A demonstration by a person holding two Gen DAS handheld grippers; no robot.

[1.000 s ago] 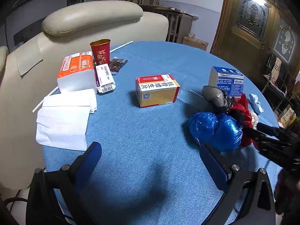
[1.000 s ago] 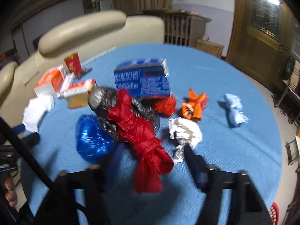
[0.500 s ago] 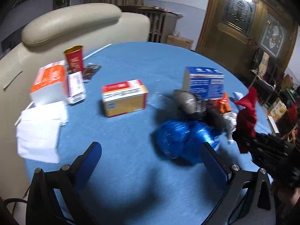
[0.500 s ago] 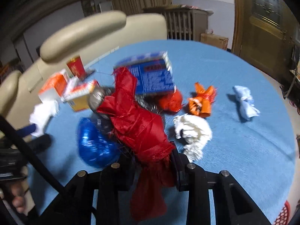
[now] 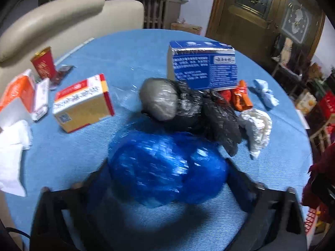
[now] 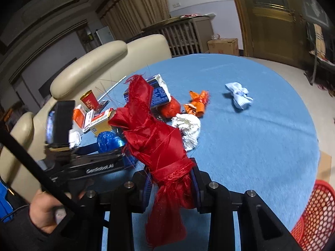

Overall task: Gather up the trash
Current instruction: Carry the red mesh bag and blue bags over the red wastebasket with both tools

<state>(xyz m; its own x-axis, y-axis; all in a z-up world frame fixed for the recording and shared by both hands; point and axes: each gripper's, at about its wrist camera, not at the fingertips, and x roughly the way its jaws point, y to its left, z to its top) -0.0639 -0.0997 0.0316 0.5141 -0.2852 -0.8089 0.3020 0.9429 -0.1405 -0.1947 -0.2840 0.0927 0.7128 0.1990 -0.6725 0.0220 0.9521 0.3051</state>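
On the round table under a blue cloth [image 6: 261, 136] lies a heap of trash. My left gripper [image 5: 167, 177] has its jaws closing on a shiny blue bag bundle [image 5: 165, 167], and both pads touch its sides. My right gripper [image 6: 171, 179] is shut on a red mesh bundle [image 6: 152, 138] and holds it above the cloth. That red bundle [image 5: 318, 167] also shows at the right edge of the left wrist view. Behind the blue bundle lie a grey and black bag wad [image 5: 184, 108], white crumpled paper [image 5: 255, 127], an orange wrapper [image 5: 240, 98] and a pale blue wad [image 5: 264, 93].
A blue carton [image 5: 203, 69] stands behind the heap. To the left are a yellow and red box [image 5: 83, 104], a red cup [image 5: 43, 64], tissue packs [image 5: 16, 92] and loose tissues [image 5: 10, 150]. A cream sofa [image 5: 52, 16] backs the table. A red mesh basket [image 6: 314, 213] sits below the table's right edge.
My left gripper moved forward and right until the blue bundle sat between its fingers, then began closing. My right gripper shut on the red bundle and lifted it off the heap.
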